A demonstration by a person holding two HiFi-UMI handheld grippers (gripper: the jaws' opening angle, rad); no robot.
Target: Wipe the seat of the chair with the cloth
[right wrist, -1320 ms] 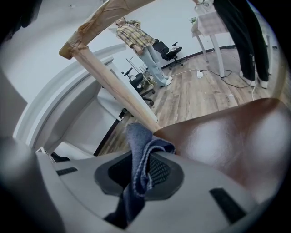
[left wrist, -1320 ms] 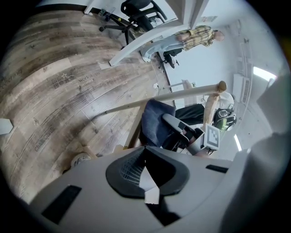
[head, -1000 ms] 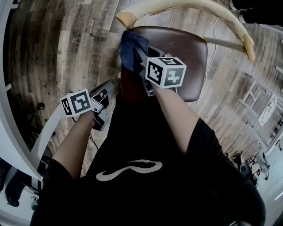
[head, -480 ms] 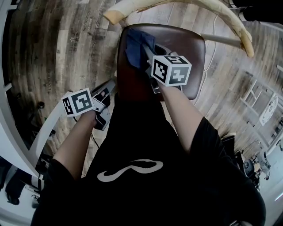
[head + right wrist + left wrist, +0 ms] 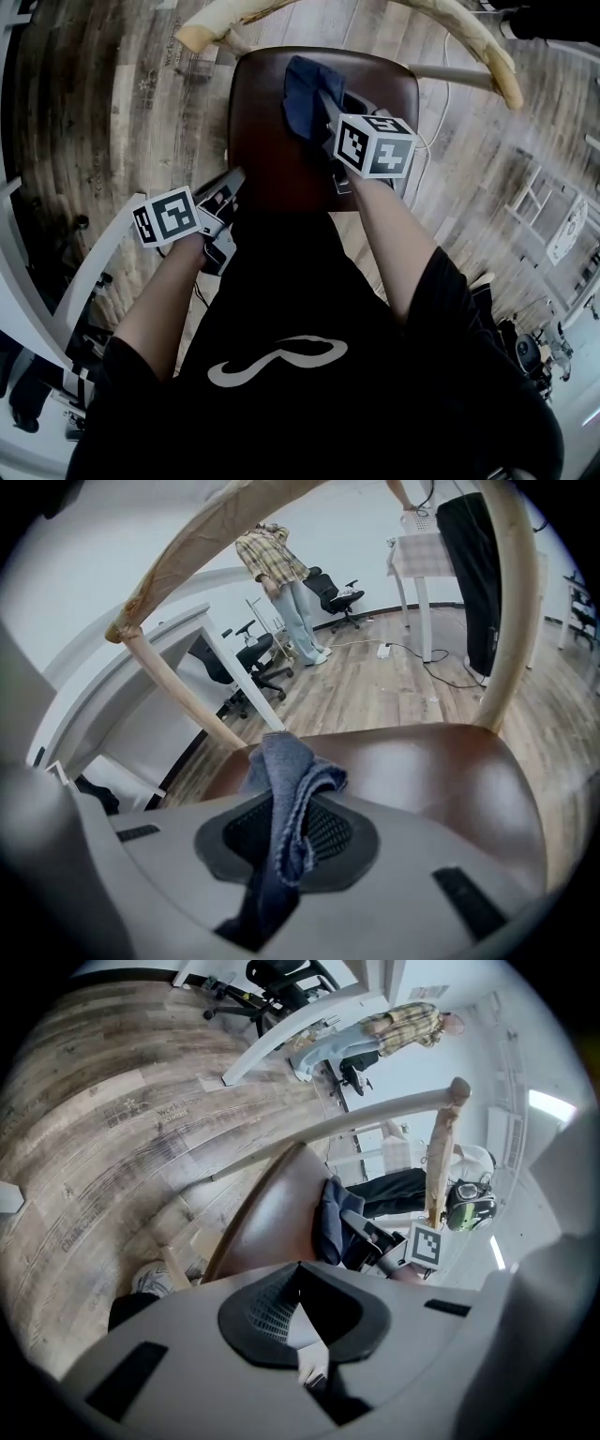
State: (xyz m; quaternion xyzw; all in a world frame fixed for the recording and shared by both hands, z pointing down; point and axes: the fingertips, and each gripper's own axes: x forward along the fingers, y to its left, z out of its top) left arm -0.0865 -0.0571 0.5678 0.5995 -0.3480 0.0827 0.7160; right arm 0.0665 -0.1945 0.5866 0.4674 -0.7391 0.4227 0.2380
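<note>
The right tongs (image 5: 323,105) stay out of nothing: clenched on the blue cloth (image 5: 300,89), bunched just ahead of their tips on the brown chair seat (image 5: 258,131). The left tongs (image 5: 232,180) sit closed and empty beside them. A good wipe likely needs the cloth pressed flat, with overlapping strokes.

Bright, even indoor light, soft glare on the seat (image 5: 441,780), strong fisheye bending, dark corners.
</note>
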